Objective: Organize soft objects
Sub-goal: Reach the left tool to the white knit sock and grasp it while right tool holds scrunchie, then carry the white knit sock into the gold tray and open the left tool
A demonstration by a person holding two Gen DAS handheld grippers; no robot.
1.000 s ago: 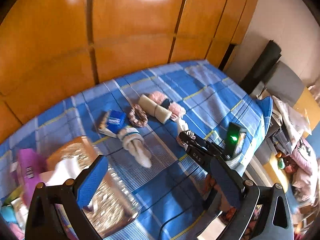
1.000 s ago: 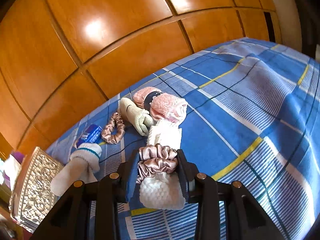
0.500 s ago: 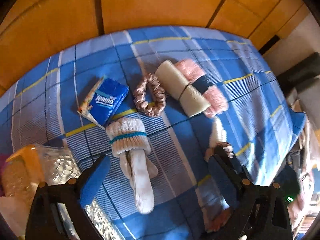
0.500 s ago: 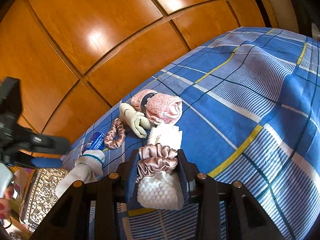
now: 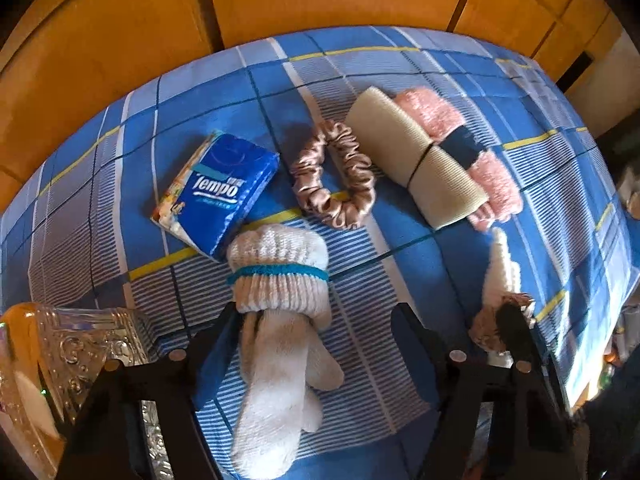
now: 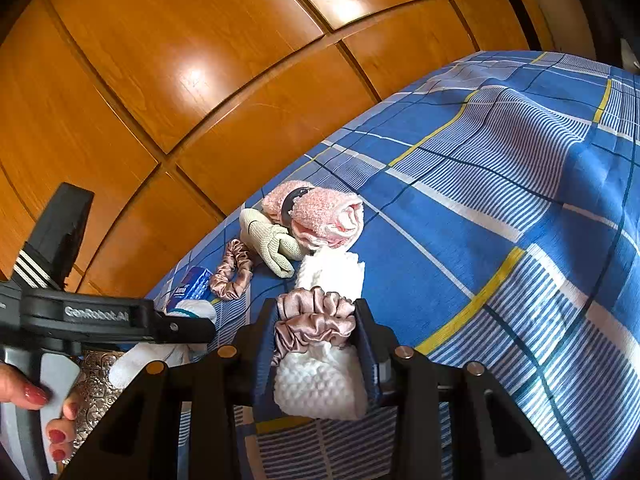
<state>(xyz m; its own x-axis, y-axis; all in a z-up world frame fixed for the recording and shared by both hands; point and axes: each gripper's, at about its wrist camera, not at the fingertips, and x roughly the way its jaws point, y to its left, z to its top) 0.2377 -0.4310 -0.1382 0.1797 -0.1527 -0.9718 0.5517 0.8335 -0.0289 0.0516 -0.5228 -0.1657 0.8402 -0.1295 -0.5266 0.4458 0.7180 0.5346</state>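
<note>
My left tongs (image 5: 316,344) pointed steeply down over the rolled pair of white socks (image 5: 280,312) on the blue plaid bed (image 5: 520,216), just beside the Tempo tissue pack (image 5: 218,192). The jaws were closing with the socks between them; the left pad looked to be at the cuff, the right pad was not yet touching. That bundle looked light, thick and squashy, so I judged the spot to take was the fat folded cuff with the teal stripe, not the loose toes, which would flop and slip. My right tongs (image 6: 320,354) stood partly closed, pinching a white waffle cloth (image 6: 320,384) banded by a pink satin scrunchie (image 6: 314,316), low over the bed. A 2nd scrunchie (image 5: 334,178) lay loose by the cream roll (image 5: 416,168).
</note>
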